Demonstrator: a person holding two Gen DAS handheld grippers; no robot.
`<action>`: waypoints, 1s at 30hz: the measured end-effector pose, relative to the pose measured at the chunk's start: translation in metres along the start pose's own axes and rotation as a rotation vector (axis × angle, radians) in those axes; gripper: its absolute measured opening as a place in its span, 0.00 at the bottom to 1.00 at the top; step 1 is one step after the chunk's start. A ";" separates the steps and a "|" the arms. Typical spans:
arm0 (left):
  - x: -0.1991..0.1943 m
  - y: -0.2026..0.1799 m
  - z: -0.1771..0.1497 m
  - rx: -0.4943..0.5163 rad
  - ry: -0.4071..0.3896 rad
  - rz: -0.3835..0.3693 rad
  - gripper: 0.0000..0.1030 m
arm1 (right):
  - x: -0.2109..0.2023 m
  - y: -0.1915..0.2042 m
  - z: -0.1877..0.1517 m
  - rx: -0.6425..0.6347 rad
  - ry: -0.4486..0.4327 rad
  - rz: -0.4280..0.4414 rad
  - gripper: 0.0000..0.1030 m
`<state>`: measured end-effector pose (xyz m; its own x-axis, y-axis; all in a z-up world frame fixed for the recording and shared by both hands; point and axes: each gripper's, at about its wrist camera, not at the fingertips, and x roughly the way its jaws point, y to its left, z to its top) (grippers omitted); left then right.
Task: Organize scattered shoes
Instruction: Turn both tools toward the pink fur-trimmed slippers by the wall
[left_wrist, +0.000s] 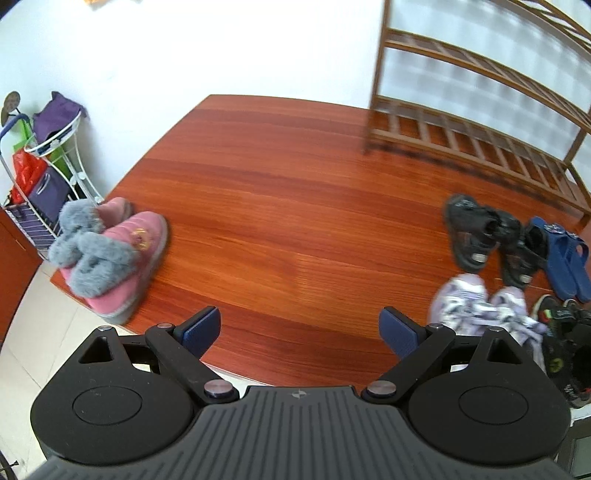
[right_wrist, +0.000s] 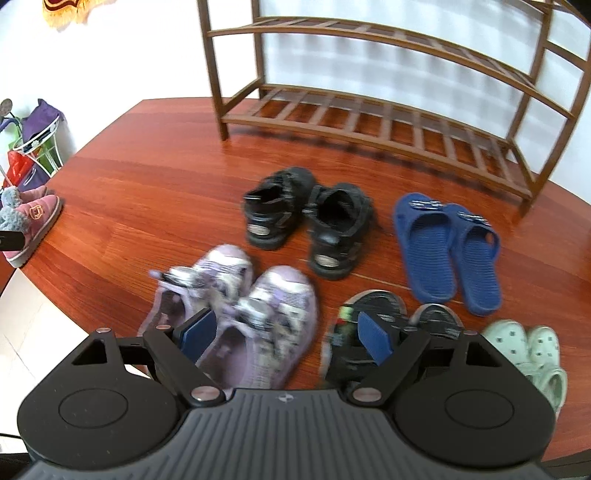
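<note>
Right wrist view: my right tool (right_wrist: 284, 334) hangs spread and empty over the lilac sneakers (right_wrist: 236, 314) at lower centre; left tool (left_wrist: 299, 332) likewise spread over bare bench (left_wrist: 280, 192). Rack (right_wrist: 369, 118) shelves hold nothing. I judge a pair-pick comes next: close on one sneaker's collar.
</note>
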<state>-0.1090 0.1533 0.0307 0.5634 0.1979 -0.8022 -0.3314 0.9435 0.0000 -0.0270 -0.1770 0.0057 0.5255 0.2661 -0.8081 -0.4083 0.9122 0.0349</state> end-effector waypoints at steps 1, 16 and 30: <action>0.002 0.011 0.002 0.003 0.004 0.000 0.91 | 0.003 0.010 0.002 0.002 0.002 -0.001 0.85; 0.023 0.140 0.024 0.046 0.026 -0.036 0.91 | 0.036 0.151 0.035 0.018 0.002 -0.004 0.85; 0.031 0.194 0.039 0.071 0.051 -0.072 0.91 | 0.037 0.227 0.061 0.030 -0.010 -0.034 0.85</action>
<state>-0.1261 0.3533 0.0290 0.5440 0.1167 -0.8310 -0.2359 0.9716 -0.0180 -0.0550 0.0586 0.0198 0.5462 0.2382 -0.8031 -0.3675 0.9297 0.0257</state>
